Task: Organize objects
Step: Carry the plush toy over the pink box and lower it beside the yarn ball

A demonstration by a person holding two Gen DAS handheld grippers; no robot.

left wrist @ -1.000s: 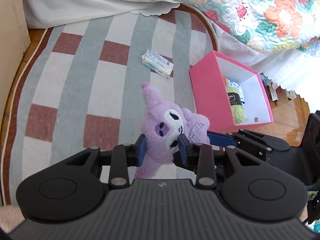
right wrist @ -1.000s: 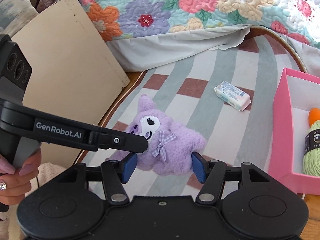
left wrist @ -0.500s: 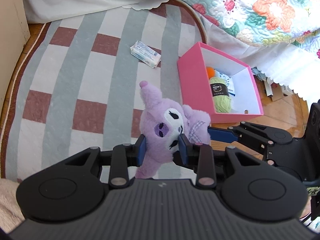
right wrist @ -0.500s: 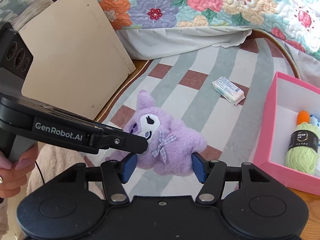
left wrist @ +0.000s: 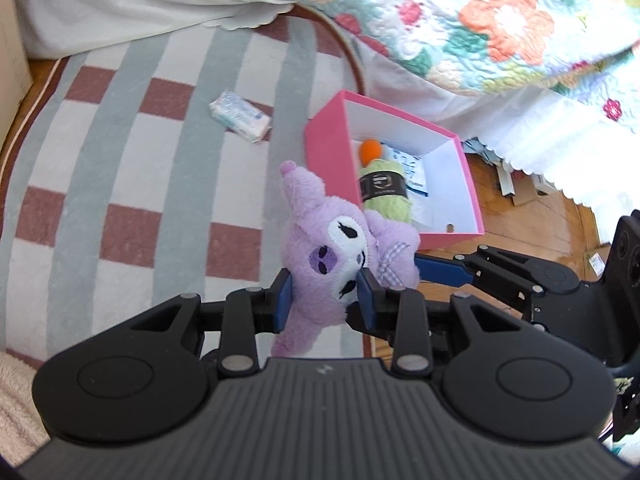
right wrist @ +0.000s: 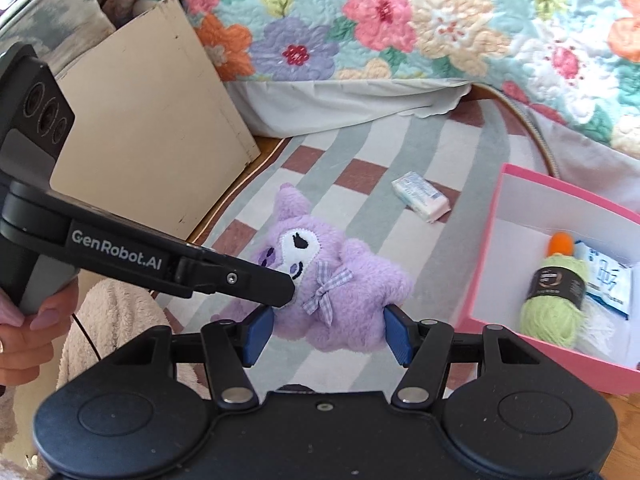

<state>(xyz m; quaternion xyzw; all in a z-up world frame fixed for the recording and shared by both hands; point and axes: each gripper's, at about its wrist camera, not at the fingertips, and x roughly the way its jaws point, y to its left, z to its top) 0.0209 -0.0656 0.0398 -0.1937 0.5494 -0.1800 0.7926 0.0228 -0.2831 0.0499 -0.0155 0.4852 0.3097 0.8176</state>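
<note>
I have the purple plush toy (left wrist: 336, 256) clamped between both tools. The left gripper (left wrist: 325, 298) is pinched tight on its head, blue pads sinking into the fur on either side of the face, and the right gripper (right wrist: 327, 330) squeezes the body from both flanks, its jaws standing wider because the torso is fatter.

What has changed over the last second is the height and the place. A second ago the toy sat low over the striped rug (left wrist: 120, 184), with the pink box (left wrist: 464, 184) off to the right. Now the rug pattern looks smaller below, the box has slid toward the middle of the left wrist view, and the plush's ear overlaps the box's near pink wall. Neither grip has altered (the pads sit in the same spots on the fur), so both hands have carried it up and across together.

To my mind the lift is done and I am in transit: the toy hangs clear of the rug, close to the box's near edge but not yet over its opening. I cannot tell whether its lower end clears the wall, since the tools hide it.

Inside the box lie a green yarn skein (right wrist: 554, 300), an orange ball (right wrist: 562, 242) and a printed white packet (right wrist: 608, 280), leaving free floor mostly on the far side. Another small white packet (left wrist: 240, 116) waits on the rug, well apart from the box.
</note>
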